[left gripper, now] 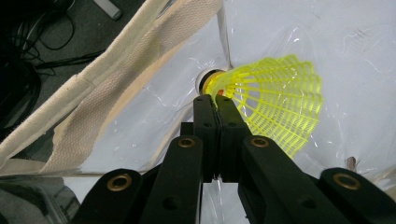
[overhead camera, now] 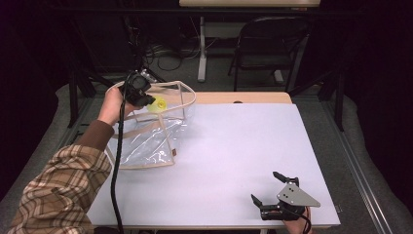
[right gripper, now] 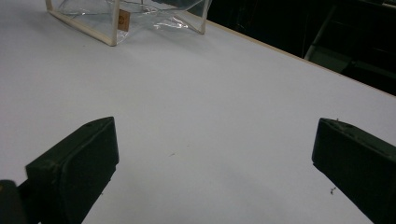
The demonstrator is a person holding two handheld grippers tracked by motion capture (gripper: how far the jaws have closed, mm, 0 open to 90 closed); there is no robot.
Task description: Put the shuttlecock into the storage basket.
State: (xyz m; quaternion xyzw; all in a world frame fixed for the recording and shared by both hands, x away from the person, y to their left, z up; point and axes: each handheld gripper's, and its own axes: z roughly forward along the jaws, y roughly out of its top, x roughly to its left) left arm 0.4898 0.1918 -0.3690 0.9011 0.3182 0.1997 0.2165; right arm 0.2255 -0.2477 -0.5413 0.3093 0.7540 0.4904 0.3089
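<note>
Jaws of left gripper [left gripper: 215, 99]: pressed together, clamped on the yellow shuttlecock [left gripper: 275, 103] at the junction of cork and skirt. Skirt fanned toward 3 o'clock in the left gripper view; cork end pointing to 11 o'clock, close against clear plastic, contact not certain.

Left gripper [overhead camera: 146, 101] in the high view: raised at 10 o'clock of the table [overhead camera: 234, 156], held over the open mouth of the clear bag [overhead camera: 146, 141]. Shuttlecock [overhead camera: 158, 104] at the bag's top opening, just beside the cream rim, apparently above the bag's floor rather than resting on it.

Clear bag: transparent walls, cream fabric edging, standing on the table's left half, walls crumpled. Small brown tag [right gripper: 123, 19] on one corner.

Jaws of right gripper [right gripper: 215, 154]: wide apart, nothing between them, low over bare white surface. Right gripper [overhead camera: 272, 192] at 5 o'clock of the table, near the front edge, well apart from the bag. Bag [right gripper: 126, 16] at 11 o'clock in the right gripper view.
</note>
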